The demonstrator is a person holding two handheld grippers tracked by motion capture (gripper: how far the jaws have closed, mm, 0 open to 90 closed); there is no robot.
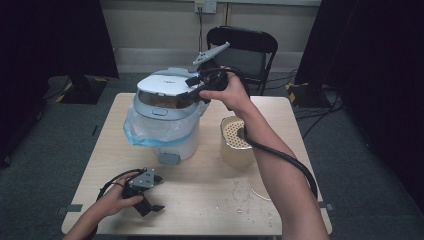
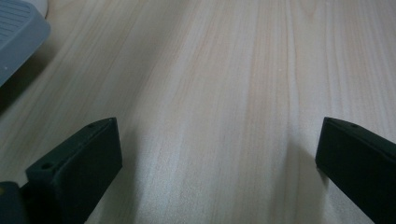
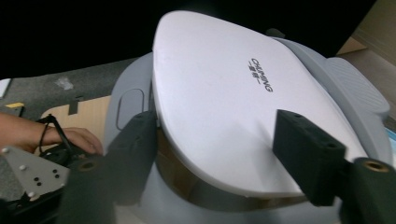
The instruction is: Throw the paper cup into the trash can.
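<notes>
Wood table: pale tabletop carrying everything in the high view, a black folding chair behind it at 12 o'clock.
Bin: white-and-grey pedal bin with a blue liner bag, standing at about 11 o'clock from the table's middle, its grey foot pedal facing the person.
Lid: white domed flap on top of the bin, lifted a little at its near edge, a dark gap showing beneath.
Canister: beige tub with a perforated top, just beside the bin at 3 o'clock.
Right gripper: at the lid's front rim, fingers partly spread, one either side of the rim and not clearly pressing on it.
Left gripper: resting on the table at 7 o'clock, fingers spread wide, bare wood between them.
Step in hand: apparently working the lid, taking hold of its edge.
Next move: likely a firmer pinch on the rim, then an upward swing about the rear hinge, without tipping the bin.
</notes>
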